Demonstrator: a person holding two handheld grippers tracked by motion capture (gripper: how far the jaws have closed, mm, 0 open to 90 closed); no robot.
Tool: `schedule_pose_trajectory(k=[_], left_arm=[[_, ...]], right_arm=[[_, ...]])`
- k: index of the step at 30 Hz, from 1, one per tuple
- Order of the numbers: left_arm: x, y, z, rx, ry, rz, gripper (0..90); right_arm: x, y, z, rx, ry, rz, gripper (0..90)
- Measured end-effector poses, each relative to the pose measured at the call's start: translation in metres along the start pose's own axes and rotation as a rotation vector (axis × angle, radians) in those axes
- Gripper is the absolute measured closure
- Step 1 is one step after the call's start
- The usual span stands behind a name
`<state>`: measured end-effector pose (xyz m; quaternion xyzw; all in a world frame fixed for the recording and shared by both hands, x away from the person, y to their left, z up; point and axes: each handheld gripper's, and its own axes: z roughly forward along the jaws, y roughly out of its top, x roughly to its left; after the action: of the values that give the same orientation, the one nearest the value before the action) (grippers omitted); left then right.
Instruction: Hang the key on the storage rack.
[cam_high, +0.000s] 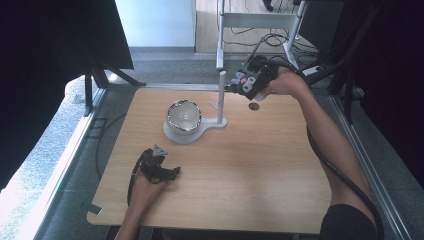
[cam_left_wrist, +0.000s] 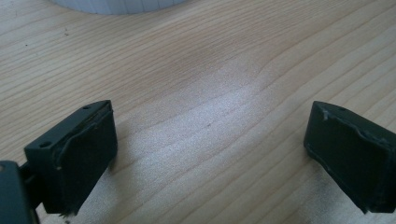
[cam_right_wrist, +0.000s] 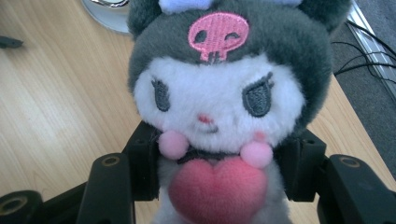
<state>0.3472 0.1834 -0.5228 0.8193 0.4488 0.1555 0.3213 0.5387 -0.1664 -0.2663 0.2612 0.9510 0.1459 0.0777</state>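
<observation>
Nearest, the left tool (cam_high: 172, 172) rested on the desk (cam_high: 250, 180), jaws wide and empty. Farther off, the right tool (cam_high: 240, 85) gripped a plush toy (cam_right_wrist: 219, 102) beside the white stand (cam_high: 220, 97); hanging it there probably came next, needing careful alignment.

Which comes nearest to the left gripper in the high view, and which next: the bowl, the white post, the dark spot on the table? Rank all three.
From the left gripper:
1. Bowl, ahead on the white stand.
2. White post, right of the bowl.
3. Dark spot, far right.
</observation>
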Motion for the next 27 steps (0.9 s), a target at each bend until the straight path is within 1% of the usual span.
schedule_pose_trajectory(k=[2, 6, 13, 15, 17, 23, 26, 27], left_arm=[[0.000, 0.000, 0.000, 0.000, 0.000, 0.000, 2.6], [0.000, 0.000, 0.000, 0.000, 0.000, 0.000, 2.6], [0.000, 0.000, 0.000, 0.000, -0.001, 0.001, 2.6], [0.000, 0.000, 0.000, 0.000, -0.002, 0.001, 2.6], [0.000, 0.000, 0.000, 0.000, -0.002, 0.001, 2.6], [0.000, 0.000, 0.000, 0.000, -0.001, 0.002, 2.6], [0.000, 0.000, 0.000, 0.001, -0.002, 0.002, 2.6], [0.000, 0.000, 0.000, 0.000, -0.002, 0.002, 2.6]], right_arm=[[-0.002, 0.001, 0.000, -0.006, -0.007, 0.008, 42.2], [-0.007, 0.004, 0.000, 0.001, -0.021, 0.021, 42.3], [-0.013, 0.003, 0.003, 0.012, -0.040, 0.038, 42.3], [-0.015, 0.003, 0.005, 0.012, -0.040, 0.050, 42.3], [-0.016, 0.002, 0.006, 0.014, -0.046, 0.053, 42.3], [-0.019, 0.003, 0.010, 0.003, -0.042, 0.060, 42.3], [-0.020, 0.004, 0.013, -0.002, -0.048, 0.065, 42.2], [-0.021, 0.005, 0.013, -0.001, -0.043, 0.067, 42.2]])
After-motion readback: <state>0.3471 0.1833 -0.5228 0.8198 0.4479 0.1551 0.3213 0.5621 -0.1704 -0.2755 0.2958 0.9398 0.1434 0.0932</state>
